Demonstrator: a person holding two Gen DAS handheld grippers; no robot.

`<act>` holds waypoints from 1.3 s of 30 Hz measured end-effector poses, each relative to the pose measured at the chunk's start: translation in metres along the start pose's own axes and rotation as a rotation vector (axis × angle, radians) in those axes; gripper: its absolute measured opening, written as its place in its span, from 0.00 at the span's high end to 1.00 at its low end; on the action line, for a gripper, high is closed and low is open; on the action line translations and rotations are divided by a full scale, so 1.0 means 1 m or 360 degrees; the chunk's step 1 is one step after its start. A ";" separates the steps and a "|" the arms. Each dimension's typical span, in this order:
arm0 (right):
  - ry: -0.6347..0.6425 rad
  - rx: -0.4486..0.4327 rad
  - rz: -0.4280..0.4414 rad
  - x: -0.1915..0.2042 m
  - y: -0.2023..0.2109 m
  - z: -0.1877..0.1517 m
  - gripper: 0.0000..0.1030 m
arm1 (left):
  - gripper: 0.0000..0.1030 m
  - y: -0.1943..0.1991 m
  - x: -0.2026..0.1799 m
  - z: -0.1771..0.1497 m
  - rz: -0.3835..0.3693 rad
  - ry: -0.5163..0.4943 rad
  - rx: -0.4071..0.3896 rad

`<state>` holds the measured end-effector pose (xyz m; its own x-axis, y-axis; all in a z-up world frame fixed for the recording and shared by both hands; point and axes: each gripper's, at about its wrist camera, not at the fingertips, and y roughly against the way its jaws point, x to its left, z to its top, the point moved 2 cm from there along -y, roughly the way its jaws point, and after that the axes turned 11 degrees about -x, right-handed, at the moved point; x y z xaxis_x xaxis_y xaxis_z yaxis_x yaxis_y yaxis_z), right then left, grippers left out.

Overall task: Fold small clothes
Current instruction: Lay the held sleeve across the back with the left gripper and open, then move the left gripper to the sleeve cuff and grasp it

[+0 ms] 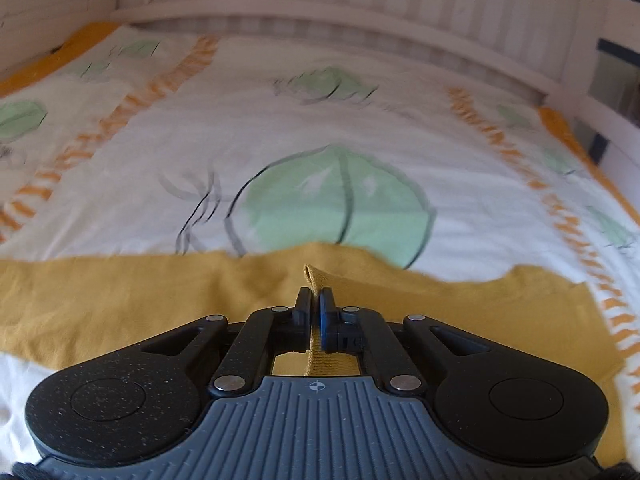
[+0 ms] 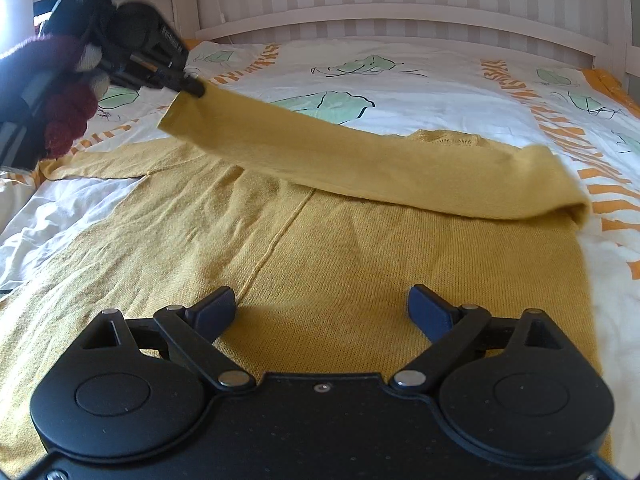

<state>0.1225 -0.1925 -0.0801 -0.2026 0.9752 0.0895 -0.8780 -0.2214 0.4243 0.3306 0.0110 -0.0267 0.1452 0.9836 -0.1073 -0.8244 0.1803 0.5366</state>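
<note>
Across the bed (image 2: pixel 420 80), a white duvet cover printed with pale green leaves and orange dashed stripes lies a little rumpled, backed by a white slatted headboard (image 2: pixel 360 4). On it a mustard-yellow knit sweater (image 2: pixel 360 280) is spread flat, its fine ribbed weave and a raised seam line running down the body; the far neckline shows an openwork pattern. One long sleeve (image 2: pixel 320 152) is lifted clear of the body and stretches in a broad band from the right shoulder, where it folds over, up toward the upper left.

The left tool (image 2: pixel 196 89) comes in from the upper left, angled down, gripped by a hand in a dark red knit glove (image 2: pixel 68 120). Its black jaws are clenched on the sleeve's cuff end; in the left wrist view the left tool (image 1: pixel 315 300) pinches a thin upright fold of yellow knit between its pads, one faced in blue.

The right tool (image 2: pixel 322 308) hangs low above the sweater's lower body, pointing down at a slant, its dark blue fingers (image 2: pixel 216 308) spread wide, released, with nothing between them.
</note>
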 end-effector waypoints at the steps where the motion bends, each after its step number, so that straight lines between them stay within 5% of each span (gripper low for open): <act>1: 0.0000 0.0000 0.0000 0.000 0.000 0.000 0.08 | 0.96 -0.005 0.004 -0.005 0.0028 0.0000 0.0027; 9: 0.0016 0.0009 0.0004 0.000 -0.001 0.000 0.05 | 0.94 -0.034 0.029 -0.035 0.0214 -0.0015 0.0157; 13: 0.0029 0.0013 -0.0002 0.001 -0.002 -0.001 0.05 | 0.89 -0.030 0.041 -0.045 0.0142 0.0017 0.0092; 18: 0.0056 0.0032 -0.0010 0.004 -0.004 -0.001 0.01 | 0.54 -0.023 0.047 -0.048 -0.0017 0.0058 0.0065; 27: 0.0069 0.0050 -0.0016 0.005 -0.005 0.000 0.01 | 0.50 0.006 0.081 -0.049 0.0017 0.0153 0.0031; 39: 0.0104 0.0091 -0.0035 0.008 -0.008 0.001 0.01 | 0.43 0.044 0.208 -0.041 0.0408 0.0249 0.0015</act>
<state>0.1285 -0.1829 -0.0815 -0.2131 0.9768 0.0212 -0.8567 -0.1972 0.4766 0.3026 0.2225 -0.0596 -0.1541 0.9835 -0.0946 -0.8181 -0.0733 0.5703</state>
